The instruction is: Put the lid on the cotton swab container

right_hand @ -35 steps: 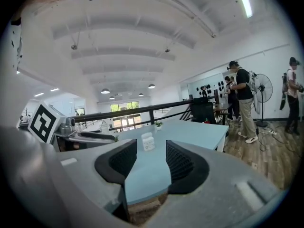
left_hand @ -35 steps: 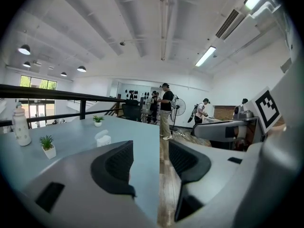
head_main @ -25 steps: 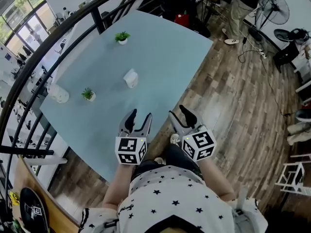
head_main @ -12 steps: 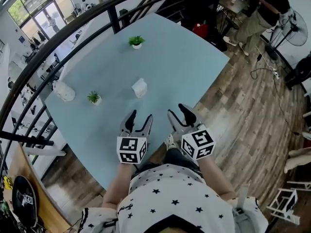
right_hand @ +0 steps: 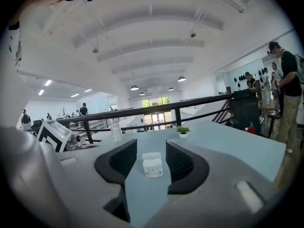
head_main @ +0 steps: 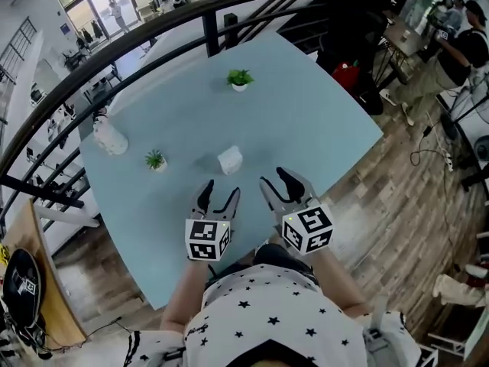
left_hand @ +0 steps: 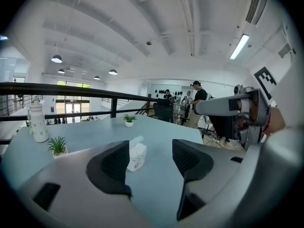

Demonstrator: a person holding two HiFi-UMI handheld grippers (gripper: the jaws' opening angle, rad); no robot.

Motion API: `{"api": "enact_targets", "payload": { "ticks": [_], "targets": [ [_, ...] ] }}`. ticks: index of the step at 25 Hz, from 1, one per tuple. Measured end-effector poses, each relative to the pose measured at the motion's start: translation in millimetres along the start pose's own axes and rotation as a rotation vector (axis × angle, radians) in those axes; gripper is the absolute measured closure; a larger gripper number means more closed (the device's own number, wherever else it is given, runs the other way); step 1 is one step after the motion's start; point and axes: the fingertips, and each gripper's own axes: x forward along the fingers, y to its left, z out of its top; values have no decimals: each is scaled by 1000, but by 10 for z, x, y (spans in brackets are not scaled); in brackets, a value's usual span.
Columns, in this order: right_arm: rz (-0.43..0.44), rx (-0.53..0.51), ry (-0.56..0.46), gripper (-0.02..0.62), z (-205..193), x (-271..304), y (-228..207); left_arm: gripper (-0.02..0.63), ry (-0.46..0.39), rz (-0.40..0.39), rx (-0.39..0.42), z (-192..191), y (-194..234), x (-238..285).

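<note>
The cotton swab container (head_main: 229,160) is a small white tub on the light blue table (head_main: 306,121), just beyond both grippers. Its white lid (left_hand: 135,141) is tilted up at the top, not flat on the tub. My left gripper (head_main: 218,192) is open and empty, with the container (left_hand: 137,157) showing beside its left jaw, farther out. My right gripper (head_main: 276,182) is also open and empty. In the right gripper view the container (right_hand: 153,167) and its lid (right_hand: 152,156) appear centred between the jaws but well ahead of them. Neither gripper touches the tub.
Two small potted plants (head_main: 156,160) (head_main: 240,78) and a white bottle (head_main: 110,137) stand farther out on the table. A black railing (head_main: 114,56) runs along the far side. People (left_hand: 195,103) stand on the wooden floor (head_main: 412,197) to the right.
Both grippers have come closer to the table and the container. The tub now shows between the right gripper's jaws and beside the left gripper's left jaw. Both stayed open.
</note>
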Motion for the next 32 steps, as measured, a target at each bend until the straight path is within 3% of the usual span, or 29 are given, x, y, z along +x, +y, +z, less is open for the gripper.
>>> {"api": "enact_targets", "payload": {
  "ticks": [11,32],
  "targets": [
    [175,-27,38,422,-11,547,-60,305,48,100,-20,-200,233,283],
    [357,-74,212,422,-300,1559,-208,290,186,165,0,-583,481,1113]
  ]
}}
